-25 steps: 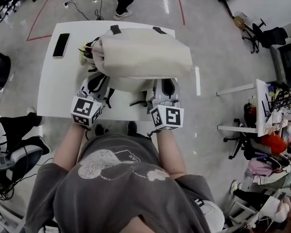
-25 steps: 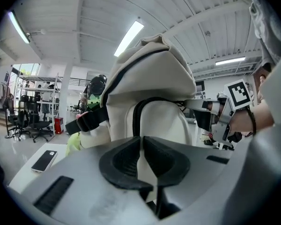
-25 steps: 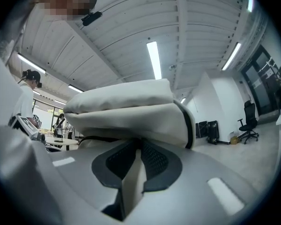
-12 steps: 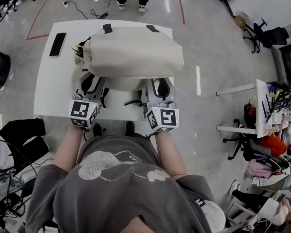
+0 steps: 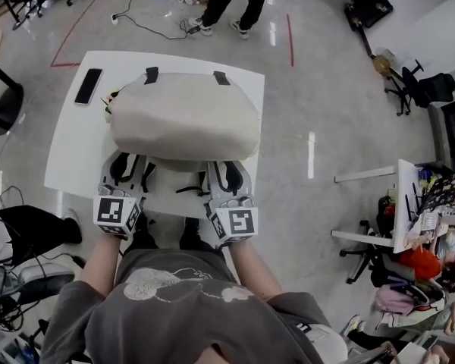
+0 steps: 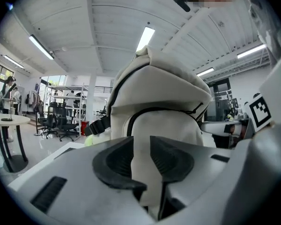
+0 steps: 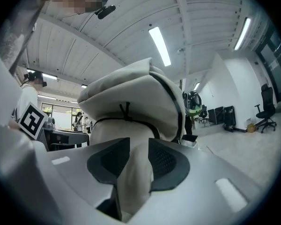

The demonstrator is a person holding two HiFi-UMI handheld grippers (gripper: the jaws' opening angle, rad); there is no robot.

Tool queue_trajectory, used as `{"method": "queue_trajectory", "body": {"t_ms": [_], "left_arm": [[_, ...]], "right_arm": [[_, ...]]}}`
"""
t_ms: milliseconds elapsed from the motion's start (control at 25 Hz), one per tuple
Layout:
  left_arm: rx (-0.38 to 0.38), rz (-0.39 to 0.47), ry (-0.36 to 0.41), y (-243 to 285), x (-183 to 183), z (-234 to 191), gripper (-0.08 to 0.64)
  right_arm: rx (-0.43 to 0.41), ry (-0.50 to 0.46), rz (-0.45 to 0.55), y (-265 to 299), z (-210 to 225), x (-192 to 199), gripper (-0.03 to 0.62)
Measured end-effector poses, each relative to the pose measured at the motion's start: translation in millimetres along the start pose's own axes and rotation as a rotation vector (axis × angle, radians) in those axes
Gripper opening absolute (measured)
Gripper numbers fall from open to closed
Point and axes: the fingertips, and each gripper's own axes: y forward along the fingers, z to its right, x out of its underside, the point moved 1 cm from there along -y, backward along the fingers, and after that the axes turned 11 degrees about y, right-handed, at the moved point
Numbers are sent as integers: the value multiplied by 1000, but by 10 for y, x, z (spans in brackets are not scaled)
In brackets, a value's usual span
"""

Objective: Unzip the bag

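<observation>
A cream fabric bag [image 5: 182, 116] with a black zipper [image 6: 154, 110] lies on the white table [image 5: 72, 150]. My left gripper [image 5: 129, 164] and right gripper [image 5: 226, 167] sit at its near side, pointing level into it. A fold of bag fabric lies between the left gripper's [image 6: 141, 158] pads [image 6: 117, 161], whose jaws have just been opening. Another fold lies in the right gripper [image 7: 139, 161], whose jaws opened wide and have just been closing a little. Both stand wide and do not pinch the cloth. A black pull cord [image 7: 125, 110] hangs on the zipper.
A black phone [image 5: 88, 86] lies at the table's far left corner. A yellow-green thing [image 5: 110, 97] peeks out at the bag's left end. Two black strap ends [image 5: 151, 75] show on the far side. A person [image 5: 227, 6] walks beyond the table.
The bag has sunk onto the table and now looks smaller and flatter. Both grippers came down with it. The person behind the table has walked to the right.
</observation>
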Motion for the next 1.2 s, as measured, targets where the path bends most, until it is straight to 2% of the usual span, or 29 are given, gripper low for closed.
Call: {"method": "queue_trajectory", "body": {"t_ms": [120,360,440,560,720,880,1040,1200], "left_arm": [[-15,-6,9,-36,-21,62,109],[27,16,2,-172,65,75,103],[52,28,33,-325,62,119,103],[81,67,80,-680,-49,86,100],[99,99,62,-1222,-119,-8,94],[141,81,51,-1701,-51,-52,77],[228,70,42,-2114,54,-23,57],[272,63,5,-2400,186,-11,51]], "right_arm": [[-10,14,-12,3,20,21,115],[22,-17,-3,-66,-167,107,115],[46,-16,-14,-172,-270,185,115],[55,-28,-10,-316,-600,222,112],[55,-51,17,-572,-1110,212,107],[81,-64,26,-909,-1557,277,100],[135,-63,16,-1239,-1878,420,97],[213,-72,-3,-1517,-2008,539,97]]}}
